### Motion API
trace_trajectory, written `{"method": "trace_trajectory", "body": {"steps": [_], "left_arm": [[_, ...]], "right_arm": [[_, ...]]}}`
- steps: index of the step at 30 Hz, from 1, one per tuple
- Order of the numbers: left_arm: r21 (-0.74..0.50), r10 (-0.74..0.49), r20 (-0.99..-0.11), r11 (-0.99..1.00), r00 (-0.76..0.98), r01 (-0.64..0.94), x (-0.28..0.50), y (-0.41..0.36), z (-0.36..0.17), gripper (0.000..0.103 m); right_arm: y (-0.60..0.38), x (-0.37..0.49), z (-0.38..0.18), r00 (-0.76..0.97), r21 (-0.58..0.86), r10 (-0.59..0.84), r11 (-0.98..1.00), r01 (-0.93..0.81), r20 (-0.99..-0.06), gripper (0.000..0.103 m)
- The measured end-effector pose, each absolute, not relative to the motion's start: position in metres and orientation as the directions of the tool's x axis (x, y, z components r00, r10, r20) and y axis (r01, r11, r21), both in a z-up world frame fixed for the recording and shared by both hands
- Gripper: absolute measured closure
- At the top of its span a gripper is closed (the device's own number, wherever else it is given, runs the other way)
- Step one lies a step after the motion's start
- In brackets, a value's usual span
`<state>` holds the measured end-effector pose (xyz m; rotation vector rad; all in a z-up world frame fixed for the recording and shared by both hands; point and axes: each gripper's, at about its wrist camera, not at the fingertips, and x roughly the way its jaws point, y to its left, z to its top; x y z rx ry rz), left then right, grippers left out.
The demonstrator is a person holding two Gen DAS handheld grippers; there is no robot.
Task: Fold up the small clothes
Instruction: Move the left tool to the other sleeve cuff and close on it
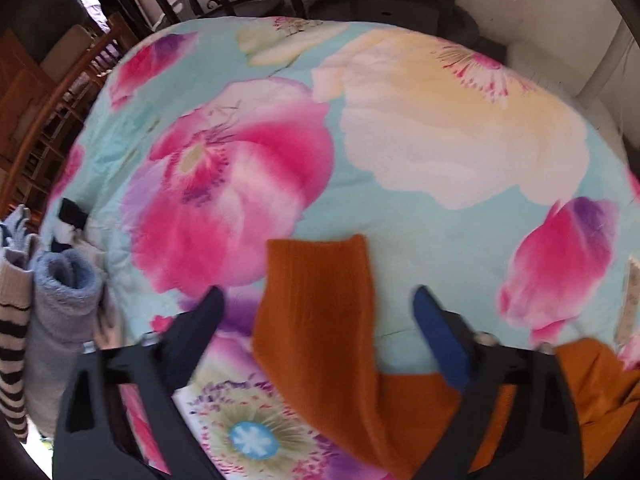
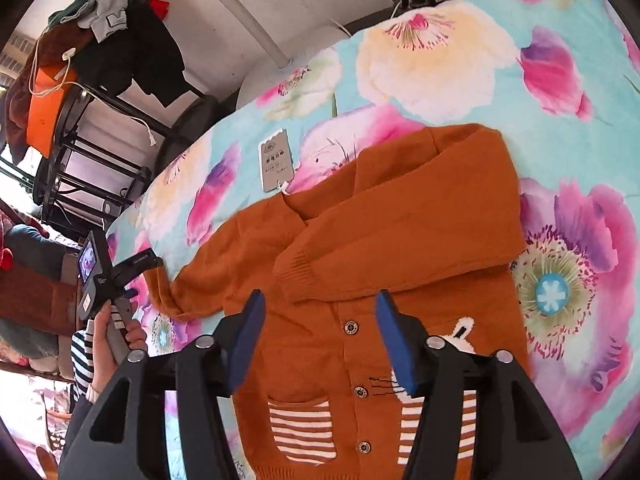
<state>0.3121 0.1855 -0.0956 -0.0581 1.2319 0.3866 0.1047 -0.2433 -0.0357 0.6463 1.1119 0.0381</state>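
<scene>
lying flat on the quilt (image 2: 460, 60), the cardigan (image 2: 360, 220) sits under both grippers' parted, empty jaws

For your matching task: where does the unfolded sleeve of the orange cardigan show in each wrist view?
Left wrist: unfolded sleeve at lower centre, between the open fingers.
Right wrist: at the left edge of the orange cardigan, its cuff beside the other gripper.
Shared landmark: the blue-centred flower.
</scene>
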Motion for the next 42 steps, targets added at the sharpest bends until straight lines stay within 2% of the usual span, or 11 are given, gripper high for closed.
{"method": "trace_trajectory", "body": {"steps": [1,2,7,14,21,25,33,35,37,39,42], "left_arm": [[0.154,0.245,-0.927,0.938,0.283,-0.31,0.314,0.184,-0.095,0.031],[0.147,0.239,-0.926,0.942,0.292,-0.303,0.315,0.181,-0.095,0.031],[0.236,0.315,-0.907,0.93,0.28,-0.28,0.319,0.163,-0.102,0.031],[0.281,0.349,-0.903,0.92,0.248,-0.272,0.32,0.16,-0.115,0.031],[0.326,0.407,-0.86,0.902,0.308,-0.282,0.317,0.145,-0.098,0.034],[0.348,0.411,-0.86,0.906,0.302,-0.241,0.318,0.128,-0.1,0.034],[0.357,0.42,-0.879,0.894,0.226,-0.271,0.32,0.137,-0.121,0.034],[0.344,0.402,-0.887,0.903,0.226,-0.257,0.321,0.136,-0.124,0.043],[0.312,0.365,-0.903,0.92,0.225,-0.239,0.321,0.134,-0.126,0.072],[0.292,0.343,-0.911,0.928,0.228,-0.23,0.321,0.135,-0.127,0.093],[0.26,0.315,-0.919,0.936,0.236,-0.237,0.318,0.141,-0.124,0.098]], "right_arm": [[-0.243,0.106,-0.036,0.458,0.504,0.346,0.815,0.285,-0.819,0.045],[-0.241,0.106,-0.038,0.452,0.511,0.356,0.811,0.286,-0.818,0.045],[-0.238,0.109,-0.042,0.442,0.503,0.354,0.815,0.286,-0.824,0.045],[-0.24,0.11,-0.045,0.437,0.493,0.343,0.818,0.296,-0.831,0.045],[-0.245,0.108,-0.044,0.444,0.492,0.335,0.816,0.304,-0.831,0.045],[-0.244,0.108,-0.043,0.447,0.488,0.332,0.821,0.296,-0.83,0.045],[-0.248,0.107,-0.044,0.447,0.487,0.328,0.818,0.307,-0.832,0.045],[-0.247,0.107,-0.044,0.448,0.482,0.324,0.822,0.302,-0.833,0.045],[-0.246,0.108,-0.044,0.447,0.476,0.32,0.827,0.297,-0.835,0.045],[-0.246,0.107,-0.044,0.449,0.472,0.314,0.83,0.298,-0.836,0.045],[-0.248,0.107,-0.042,0.459,0.473,0.307,0.827,0.305,-0.833,0.045]]}}
